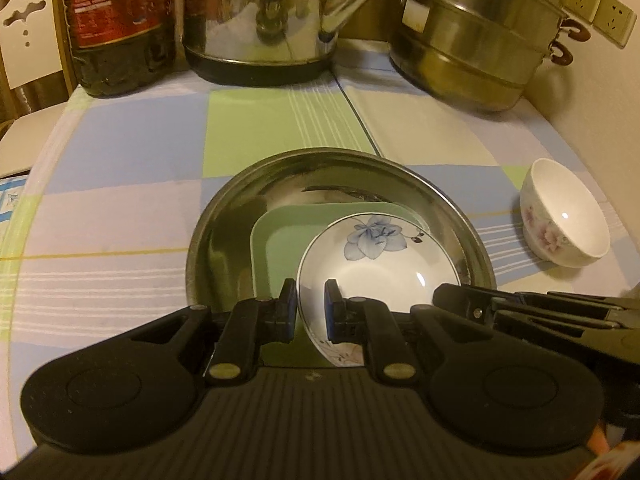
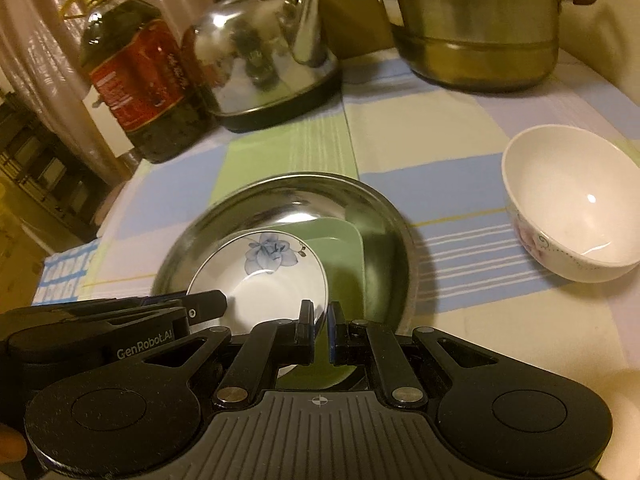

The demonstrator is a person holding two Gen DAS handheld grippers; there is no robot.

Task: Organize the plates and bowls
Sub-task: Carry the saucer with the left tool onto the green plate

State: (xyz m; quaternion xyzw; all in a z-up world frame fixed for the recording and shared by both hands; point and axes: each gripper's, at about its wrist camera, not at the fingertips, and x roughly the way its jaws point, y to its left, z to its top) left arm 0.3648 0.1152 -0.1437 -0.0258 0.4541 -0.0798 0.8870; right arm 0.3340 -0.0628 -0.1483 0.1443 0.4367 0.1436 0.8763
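- Checked cloth in pale blue, green, lilac and cream covers the tabletop; warm, dim light falls on it, and a curtain hangs at the upper left of the right wrist view.
- Along the top of both frames stand an oil bottle with a red label, a steel kettle and a tiered steel steamer pot; two wall sockets show at the upper right of the left wrist view.
- At centre, a wide steel basin holds a green square plate, and a white saucer with a blue flower lies over that plate.
- Left gripper: its jaws are closed on the saucer's near-left rim, one pad inside and one outside.
- Right gripper: its jaws are pinched nearly together at the saucer's near-right edge; it looks like they grip the saucer's rim, though the green plate's edge sits close behind.
- A white floral rice bowl stands alone at the right of both frames, well apart from the basin.
- Progress, as I judge it: the plates are gathered in the basin and the saucer is being settled or lifted; the rice bowl has not yet joined the stack, so the task is partway done.
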